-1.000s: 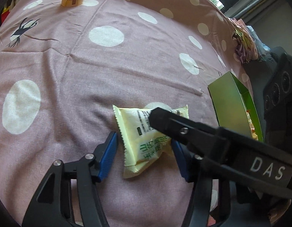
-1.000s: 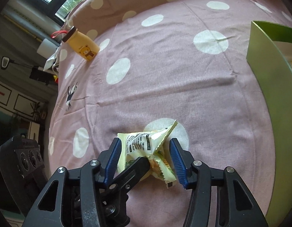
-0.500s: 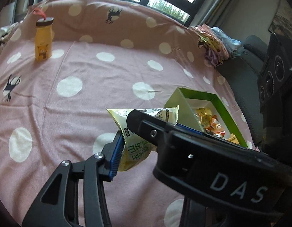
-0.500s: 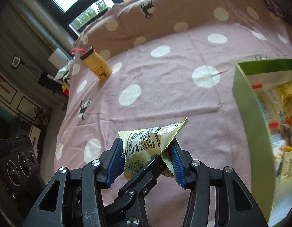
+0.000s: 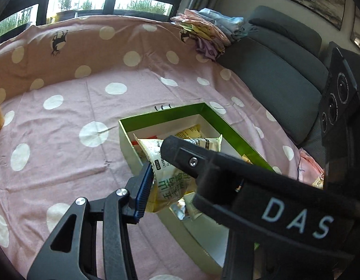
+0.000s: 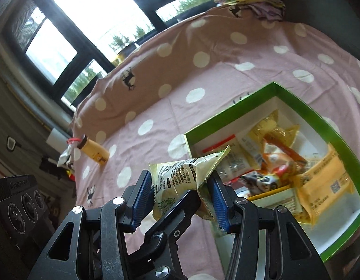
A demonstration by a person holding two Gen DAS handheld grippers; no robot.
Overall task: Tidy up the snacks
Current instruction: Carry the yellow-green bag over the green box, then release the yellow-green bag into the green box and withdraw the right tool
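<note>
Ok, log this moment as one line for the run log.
stage: carry | left gripper: shut on snack packet | right gripper: shut on same | packet: above green box near edge | box: holds snacks

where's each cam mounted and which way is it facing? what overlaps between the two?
Left wrist: on the left gripper, looking down its fingers at the green box; the right gripper crosses the frame.
Right wrist: on the right gripper, facing the window, box at right; both blue pads show, the left gripper's finger pokes between.
Shared: the pale yellow snack packet both grippers clamp, the box, the polka-dot pink sheet, the yellow bottle.
</note>
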